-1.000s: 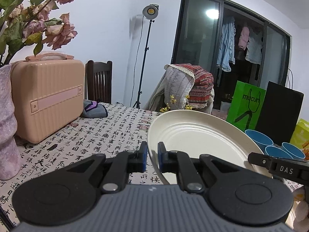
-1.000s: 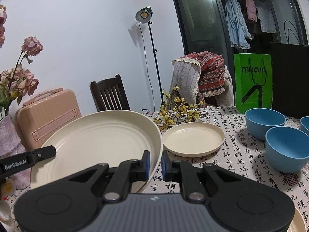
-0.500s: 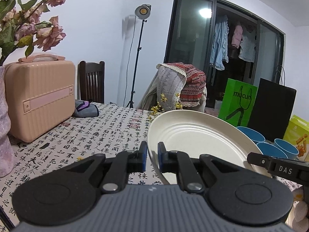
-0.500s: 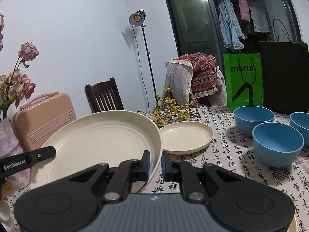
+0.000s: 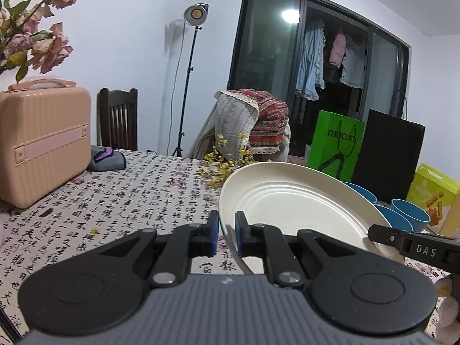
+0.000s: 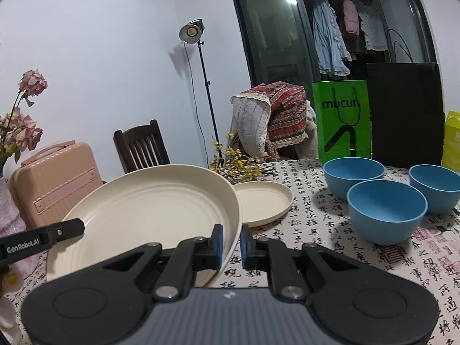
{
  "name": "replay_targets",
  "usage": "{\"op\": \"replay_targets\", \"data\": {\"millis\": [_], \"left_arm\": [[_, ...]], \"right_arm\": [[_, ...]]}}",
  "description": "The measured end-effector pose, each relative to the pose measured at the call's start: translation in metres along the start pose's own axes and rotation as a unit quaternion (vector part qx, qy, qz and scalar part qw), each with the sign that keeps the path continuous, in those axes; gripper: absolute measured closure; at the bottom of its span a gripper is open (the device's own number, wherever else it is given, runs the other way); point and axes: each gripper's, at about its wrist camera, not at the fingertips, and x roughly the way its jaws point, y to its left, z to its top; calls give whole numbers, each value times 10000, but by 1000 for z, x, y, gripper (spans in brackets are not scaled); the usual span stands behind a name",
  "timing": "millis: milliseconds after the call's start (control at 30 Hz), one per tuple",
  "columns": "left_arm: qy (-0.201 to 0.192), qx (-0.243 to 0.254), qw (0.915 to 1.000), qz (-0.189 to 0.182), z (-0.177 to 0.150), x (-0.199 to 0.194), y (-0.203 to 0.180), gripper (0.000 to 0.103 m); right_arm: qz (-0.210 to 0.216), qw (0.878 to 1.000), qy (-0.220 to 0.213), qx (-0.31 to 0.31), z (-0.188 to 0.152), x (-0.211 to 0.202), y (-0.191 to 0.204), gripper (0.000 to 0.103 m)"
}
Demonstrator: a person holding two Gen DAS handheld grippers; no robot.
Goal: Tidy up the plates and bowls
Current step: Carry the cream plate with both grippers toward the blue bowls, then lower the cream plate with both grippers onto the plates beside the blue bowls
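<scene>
left claw [image 5: 225, 234] – clamped on large plate [image 5: 290, 204] rim | right claw [image 6: 231, 243] – clamps opposite rim

The right gripper [image 6: 230, 241] is clamping the near rim of a large cream plate [image 6: 149, 212], holding it tilted above the calligraphy-print tablecloth [image 6: 373, 261]. The left gripper [image 6: 72, 227] is gripping the plate's far-left edge, though its fingertips are only partly showing. A smaller cream plate [image 6: 263, 202] is lying just beyond, apparently partly overlapped, and three blue bowls [image 6: 386, 210] are sitting to the right.
</scene>
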Motion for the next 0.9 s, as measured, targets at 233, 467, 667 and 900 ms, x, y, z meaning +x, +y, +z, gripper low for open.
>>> {"op": "replay_targets", "data": {"millis": [233, 467, 667, 900], "left_arm": [[36, 79, 9998, -164, -4, 2, -13, 91], [77, 148, 9993, -347, -8, 5, -28, 91], [123, 170, 9985, -506, -13, 9, -40, 91], [121, 203, 9974, -685, -21, 10, -51, 91]], "right_arm": [[-110, 9999, -43, 104, -4, -9, -15, 91], [-265, 9994, -93, 201, -10, -18, -31, 91], [-380, 9988, -136, 274, -15, -26, -44, 91], [-513, 9980, -217, 296, -21, -38, -54, 91]]}}
